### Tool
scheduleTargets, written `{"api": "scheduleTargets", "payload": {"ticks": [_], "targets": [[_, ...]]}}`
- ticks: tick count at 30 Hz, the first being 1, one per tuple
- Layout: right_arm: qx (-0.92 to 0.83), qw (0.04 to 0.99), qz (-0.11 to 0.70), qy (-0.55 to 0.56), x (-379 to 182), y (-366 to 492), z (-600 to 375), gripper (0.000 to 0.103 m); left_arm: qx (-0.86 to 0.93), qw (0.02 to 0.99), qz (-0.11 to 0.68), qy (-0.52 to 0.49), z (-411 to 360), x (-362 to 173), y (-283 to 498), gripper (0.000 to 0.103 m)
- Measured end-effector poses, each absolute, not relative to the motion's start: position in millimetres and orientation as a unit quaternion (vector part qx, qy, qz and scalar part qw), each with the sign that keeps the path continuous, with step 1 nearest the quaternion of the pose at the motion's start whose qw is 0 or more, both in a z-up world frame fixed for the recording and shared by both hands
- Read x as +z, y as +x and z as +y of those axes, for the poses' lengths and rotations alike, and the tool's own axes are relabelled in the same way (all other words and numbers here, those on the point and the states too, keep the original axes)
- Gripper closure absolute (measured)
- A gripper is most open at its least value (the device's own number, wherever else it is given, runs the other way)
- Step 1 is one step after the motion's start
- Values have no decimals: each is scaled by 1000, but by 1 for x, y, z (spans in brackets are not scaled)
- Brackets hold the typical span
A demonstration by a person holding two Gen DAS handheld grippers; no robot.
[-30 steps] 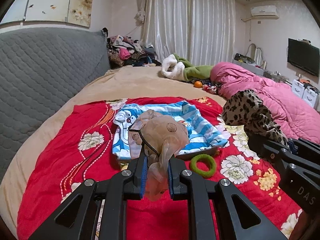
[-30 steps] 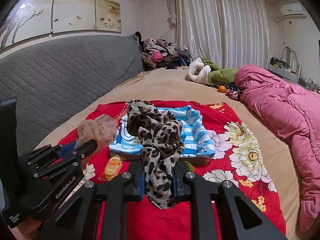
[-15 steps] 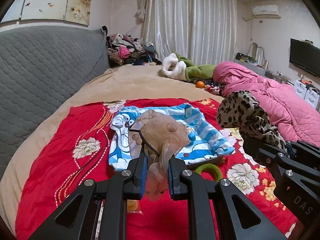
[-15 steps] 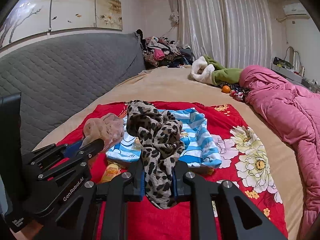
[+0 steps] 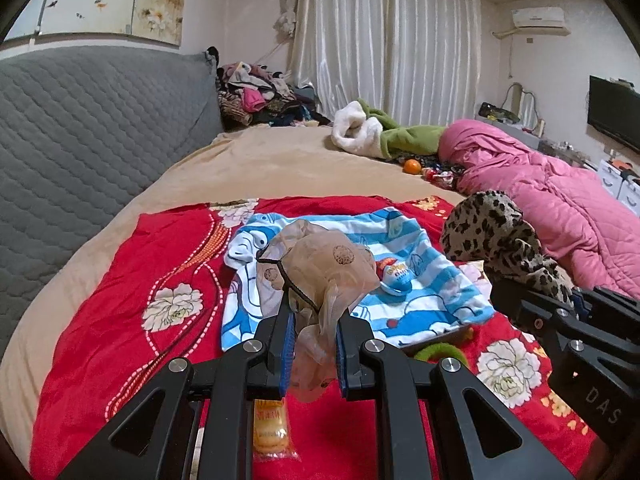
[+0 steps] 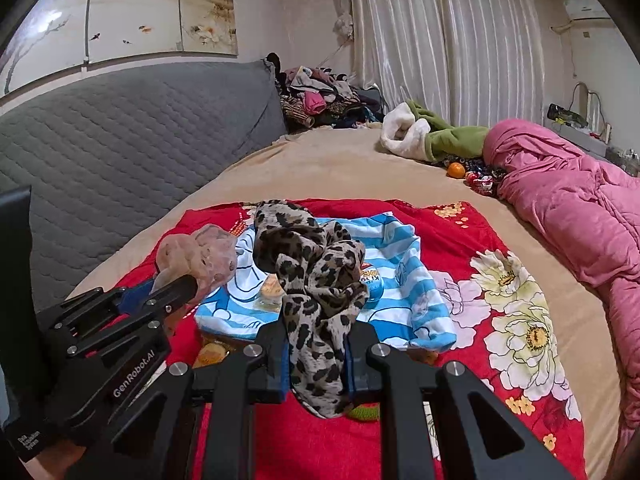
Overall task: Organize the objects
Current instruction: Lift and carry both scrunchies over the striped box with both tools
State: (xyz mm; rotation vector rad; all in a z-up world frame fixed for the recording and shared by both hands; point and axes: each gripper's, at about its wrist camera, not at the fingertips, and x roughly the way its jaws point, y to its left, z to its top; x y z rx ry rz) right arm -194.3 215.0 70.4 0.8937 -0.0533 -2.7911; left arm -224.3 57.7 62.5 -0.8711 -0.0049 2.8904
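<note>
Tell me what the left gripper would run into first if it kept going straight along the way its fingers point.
Most likely the blue-and-white striped cartoon shirt spread on the red flowered cloth. The left gripper, shut on a sheer beige spotted fabric bundle, points down at it. Depth is uncertain, so the cloth's near part could come first.

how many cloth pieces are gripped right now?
2. Beige sheer cloth in the left gripper; leopard cloth in the right gripper.

Sheer beige cloth [image 5: 320, 264] and leopard-print cloth [image 6: 316, 276], both bunched, apparently aloft.
</note>
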Motion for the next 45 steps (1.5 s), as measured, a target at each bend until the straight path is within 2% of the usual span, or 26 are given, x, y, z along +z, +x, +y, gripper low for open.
{"api": "scheduleTargets", "payload": {"ticks": [29,45], "targets": [[-944,112,-21,310,45,-283,196,83,949,50,-11,-312,50,10,-319,86],[-933,104,-23,344,10,-316,197,83,942,44,-13,-334,52,-16,-344,86]]}}
